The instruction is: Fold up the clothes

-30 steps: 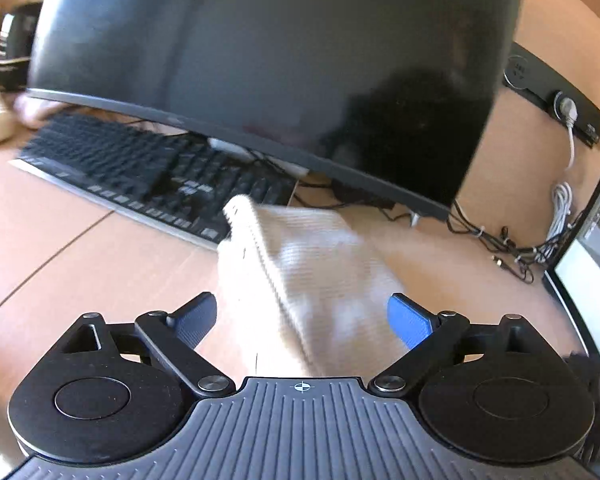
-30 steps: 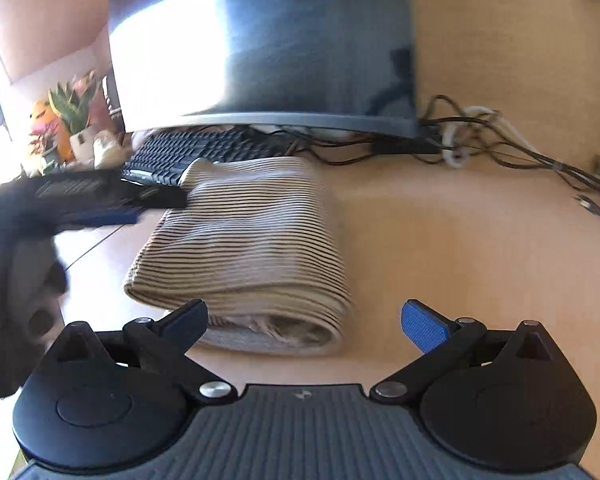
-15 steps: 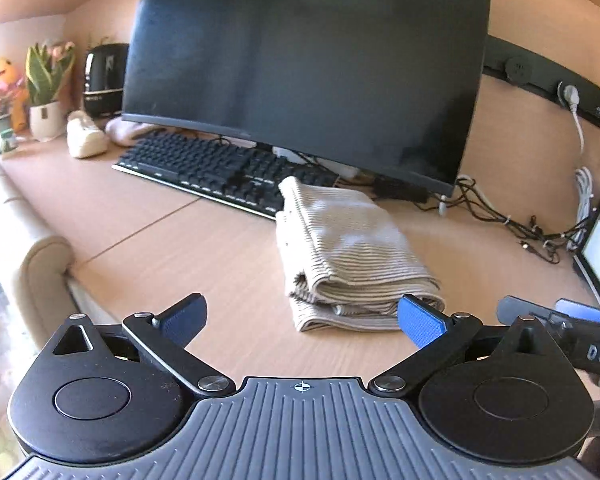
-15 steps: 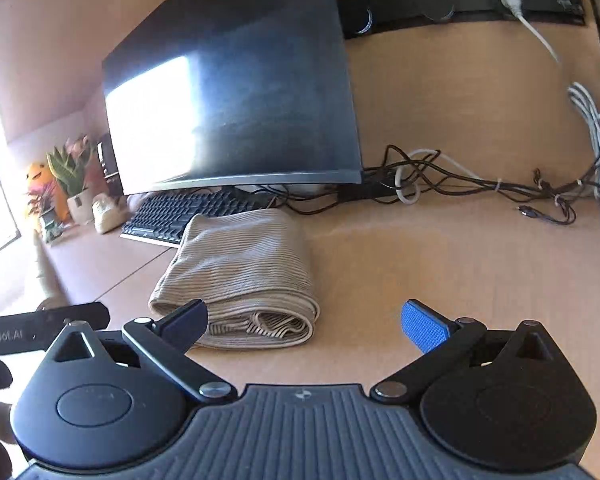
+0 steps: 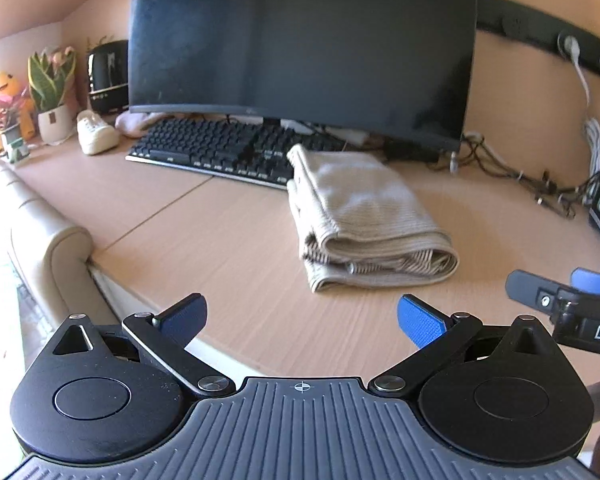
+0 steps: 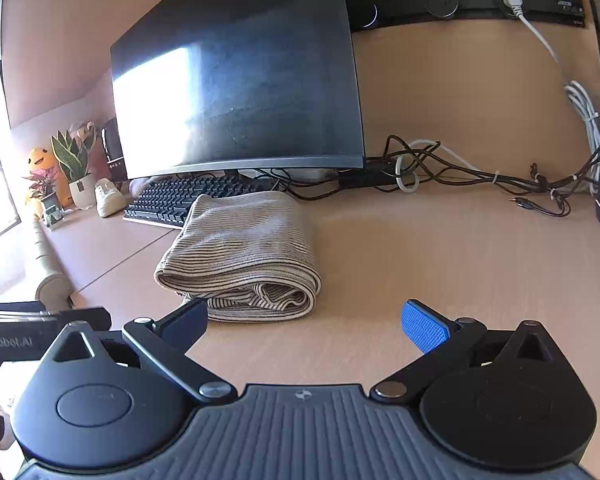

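A beige striped garment [image 5: 364, 216] lies folded in a thick bundle on the wooden desk [image 5: 220, 248], its far end against the keyboard. It also shows in the right wrist view [image 6: 248, 252]. My left gripper [image 5: 302, 320] is open and empty, held back above the desk's near edge, short of the bundle. My right gripper [image 6: 304, 324] is open and empty, just in front of the bundle's folded end. The right gripper's fingertip [image 5: 592, 284] shows at the right edge of the left wrist view.
A black monitor [image 5: 300, 48] and keyboard [image 5: 228, 152] stand behind the garment. Tangled cables [image 6: 460, 176] lie at the back right. Plants, a toy and a small shoe [image 5: 96, 136] stand at the far left. A padded armrest [image 5: 56, 248] borders the desk's left edge.
Both grippers have pulled back and up from the garment, which now lies folded and untouched on the desk. Both stayed open.
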Action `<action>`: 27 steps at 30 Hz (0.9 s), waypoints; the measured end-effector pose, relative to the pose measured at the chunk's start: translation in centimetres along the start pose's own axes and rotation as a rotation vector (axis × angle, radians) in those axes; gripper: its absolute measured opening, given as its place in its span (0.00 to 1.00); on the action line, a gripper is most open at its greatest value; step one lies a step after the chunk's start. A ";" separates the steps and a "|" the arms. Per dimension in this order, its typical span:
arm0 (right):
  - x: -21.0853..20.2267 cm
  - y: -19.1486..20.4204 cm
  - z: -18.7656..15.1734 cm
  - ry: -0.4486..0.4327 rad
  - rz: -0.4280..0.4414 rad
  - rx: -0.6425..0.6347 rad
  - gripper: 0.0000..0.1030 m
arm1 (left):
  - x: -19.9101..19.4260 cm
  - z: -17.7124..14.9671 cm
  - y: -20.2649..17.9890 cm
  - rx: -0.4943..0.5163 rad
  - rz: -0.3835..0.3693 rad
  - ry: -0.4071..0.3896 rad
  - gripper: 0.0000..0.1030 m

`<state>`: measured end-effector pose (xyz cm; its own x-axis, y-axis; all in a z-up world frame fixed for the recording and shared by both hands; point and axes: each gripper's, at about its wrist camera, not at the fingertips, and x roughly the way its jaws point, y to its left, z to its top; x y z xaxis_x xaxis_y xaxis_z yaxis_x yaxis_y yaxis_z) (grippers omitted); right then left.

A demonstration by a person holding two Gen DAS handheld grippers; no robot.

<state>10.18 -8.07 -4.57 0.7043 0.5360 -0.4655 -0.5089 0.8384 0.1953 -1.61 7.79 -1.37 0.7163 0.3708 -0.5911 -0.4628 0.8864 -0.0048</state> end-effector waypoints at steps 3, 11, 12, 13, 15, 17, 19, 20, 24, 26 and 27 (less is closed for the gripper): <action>0.2 0.4 -0.2 0.020 -0.002 -0.009 1.00 | 0.1 -0.2 0.2 -0.003 -0.011 0.010 1.00; 0.8 1.3 -0.3 0.051 -0.002 -0.069 1.00 | 0.5 -0.8 0.3 -0.024 -0.039 0.038 1.00; 0.8 1.4 -0.4 0.056 -0.003 -0.076 1.00 | 0.5 -0.8 0.3 -0.032 -0.038 0.039 1.00; 0.8 1.5 -0.4 0.060 -0.004 -0.083 1.00 | 0.5 -0.9 0.3 -0.039 -0.037 0.040 1.00; 0.9 1.7 -0.4 0.067 -0.005 -0.093 1.00 | 0.5 -0.9 0.4 -0.046 -0.037 0.042 1.00; 0.9 1.7 -0.4 0.070 -0.005 -0.096 1.00 | 0.5 -0.9 0.4 -0.050 -0.038 0.045 1.00; 0.9 1.7 -0.4 0.076 -0.008 -0.102 1.00 | 0.5 -1.0 0.4 -0.054 -0.039 0.047 1.00; 1.0 1.7 -0.4 0.079 -0.011 -0.106 1.00 | 0.5 -1.0 0.4 -0.056 -0.039 0.048 1.00; 1.2 1.6 -0.4 0.088 -0.018 -0.109 1.00 | 0.6 -1.0 0.5 -0.064 -0.041 0.053 1.00; 1.3 1.5 -0.4 0.093 -0.015 -0.107 1.00 | 0.6 -1.0 0.5 -0.068 -0.042 0.055 1.00; 1.4 1.5 -0.4 0.094 -0.015 -0.107 1.00 | 0.6 -1.1 0.5 -0.071 -0.041 0.058 1.00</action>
<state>10.17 -6.08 -5.27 0.6649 0.5079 -0.5478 -0.5523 0.8279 0.0973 -2.00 8.19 -2.59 0.7051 0.3164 -0.6346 -0.4710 0.8780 -0.0855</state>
